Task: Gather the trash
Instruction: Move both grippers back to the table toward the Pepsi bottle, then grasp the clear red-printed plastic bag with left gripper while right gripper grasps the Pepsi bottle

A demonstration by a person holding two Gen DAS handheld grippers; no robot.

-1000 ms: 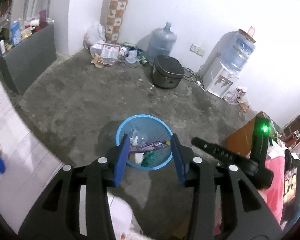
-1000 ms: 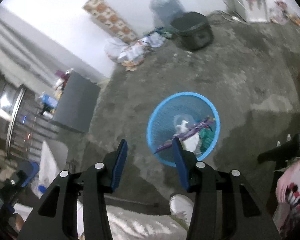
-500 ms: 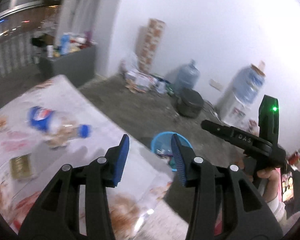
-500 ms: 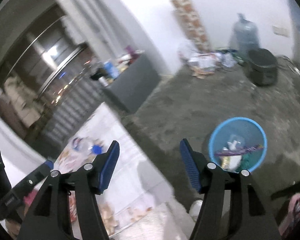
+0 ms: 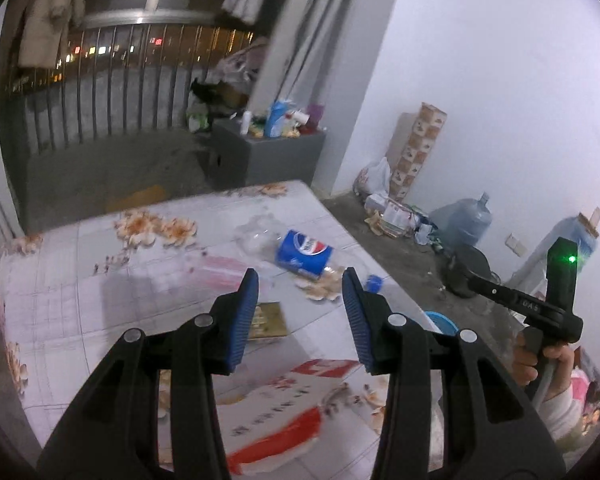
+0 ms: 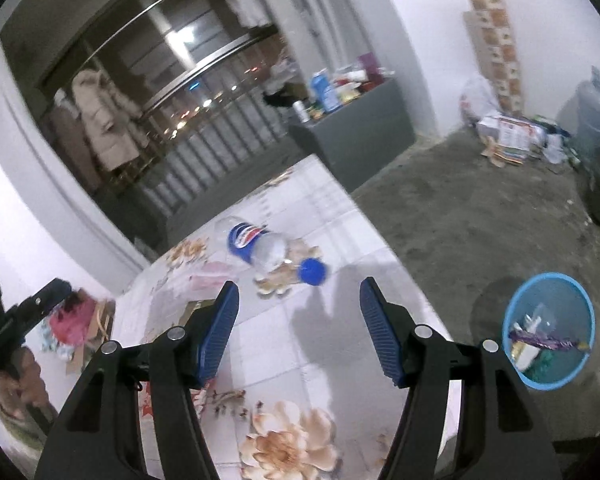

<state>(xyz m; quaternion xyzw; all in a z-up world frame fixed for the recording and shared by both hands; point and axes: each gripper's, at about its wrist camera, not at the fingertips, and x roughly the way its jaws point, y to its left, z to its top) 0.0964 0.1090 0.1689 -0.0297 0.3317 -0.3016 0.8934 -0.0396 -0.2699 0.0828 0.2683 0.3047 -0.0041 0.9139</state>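
Both tongs hang empty over the desk (image 6: 308, 344), pointed down at remaining trash. Right tongs (image 6: 298, 320) gape wide, jaws recently spread, probably sized for the crushed bottle (image 6: 268, 246) lying just ahead. Left tongs (image 5: 298, 312) stand moderately open, above a small gold packet (image 5: 270, 316). Blue basket (image 6: 512, 320) waits on the floor, beside the desk.

Black hand-held gripper (image 5: 298, 312) frames, ribbed blue pads (image 5: 246, 316), silver screws, green light, white sleeve (image 5: 558, 412).
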